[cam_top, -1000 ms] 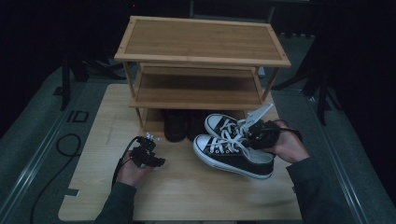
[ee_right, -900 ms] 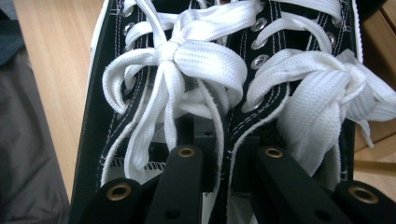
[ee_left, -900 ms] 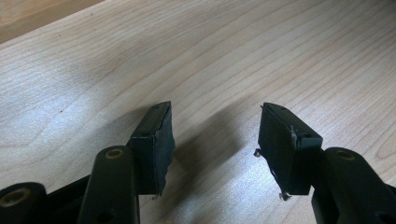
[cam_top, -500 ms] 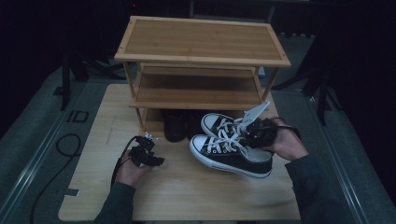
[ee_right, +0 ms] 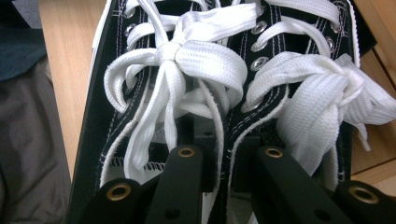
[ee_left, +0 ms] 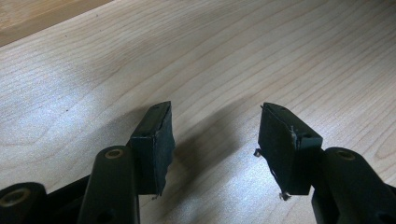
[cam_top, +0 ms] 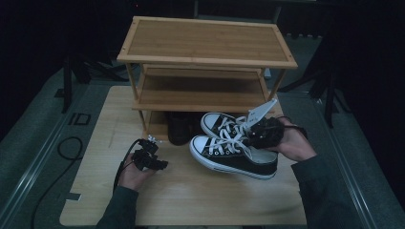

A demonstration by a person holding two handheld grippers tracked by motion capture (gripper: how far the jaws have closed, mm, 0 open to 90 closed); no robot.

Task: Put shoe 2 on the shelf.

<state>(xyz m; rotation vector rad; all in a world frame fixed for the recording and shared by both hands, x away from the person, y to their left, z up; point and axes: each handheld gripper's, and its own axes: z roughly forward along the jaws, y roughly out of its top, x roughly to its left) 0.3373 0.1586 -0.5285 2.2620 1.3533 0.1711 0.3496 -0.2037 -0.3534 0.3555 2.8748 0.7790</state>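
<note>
A pair of black low-top sneakers with white laces, one [cam_top: 224, 157] in front and one [cam_top: 218, 124] behind, sits at the right of the wooden board [cam_top: 191, 200], toes pointing left. My right gripper [cam_top: 261, 133] is at their heels, held by a hand. In the right gripper view its jaws [ee_right: 229, 154] are shut on the two touching inner collars of the sneakers [ee_right: 140, 98]. My left gripper [cam_top: 155, 161] hovers low over the board at the left. The left gripper [ee_left: 215, 135] is open with bare wood between its pads.
A three-tier bamboo shoe rack [cam_top: 205, 45] stands at the back of the board, close behind the sneakers. A dark pair of shoes [cam_top: 177, 129] sits on its bottom shelf. A black cable [cam_top: 62, 148] lies on the grey floor to the left.
The right gripper has shifted the pair of sneakers slightly left, toward the rack's bottom shelf. The left gripper has stayed put.
</note>
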